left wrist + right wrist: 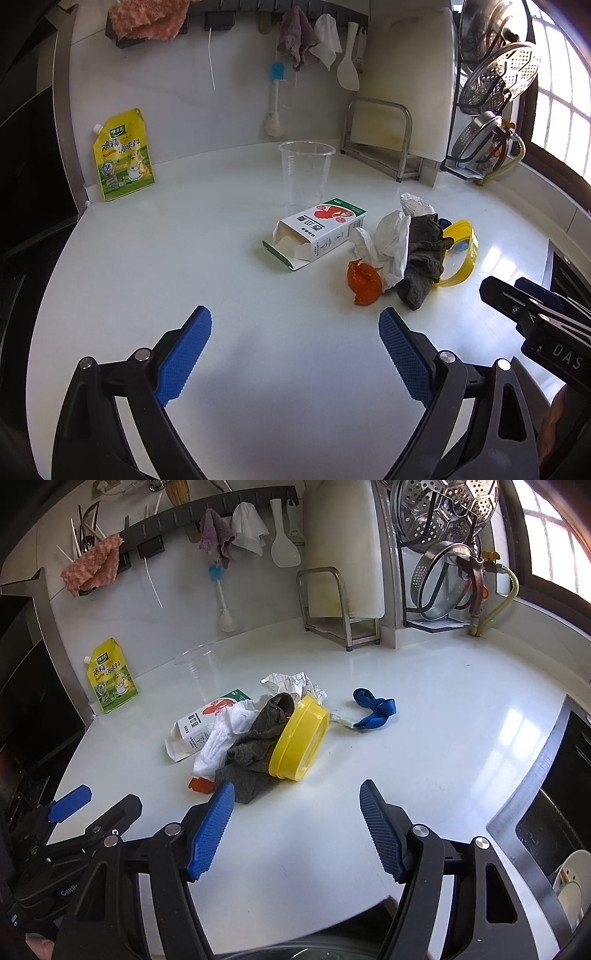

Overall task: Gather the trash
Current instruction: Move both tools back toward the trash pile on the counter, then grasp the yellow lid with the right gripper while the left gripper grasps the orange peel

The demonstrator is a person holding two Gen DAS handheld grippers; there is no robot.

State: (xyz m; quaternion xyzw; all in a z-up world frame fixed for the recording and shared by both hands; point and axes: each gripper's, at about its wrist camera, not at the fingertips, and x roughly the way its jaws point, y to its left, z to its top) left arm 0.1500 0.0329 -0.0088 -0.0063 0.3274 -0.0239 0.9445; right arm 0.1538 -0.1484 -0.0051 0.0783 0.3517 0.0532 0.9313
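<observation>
1. Leaning against the back wall at far left, a yellow seasoning pouch (pixel 123 155) is seen.
2. An opened carton (pixel 320 230) is laid mid-worktop (pixel 221 258).
3. Tissue (pixel 391 240), grey rag (pixel 423 258) and yellow lid (pixel 299 738) are heaped beside it.
4. Both left gripper (pixel 295 354) and right gripper (pixel 297 827) are held empty, fingers apart.

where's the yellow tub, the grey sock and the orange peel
yellow tub (pixel 295 742): right wrist view, on its outer side wall
grey sock (pixel 255 746): right wrist view, on its bunched middle
orange peel (pixel 364 282): left wrist view, on its orange outer skin
</observation>
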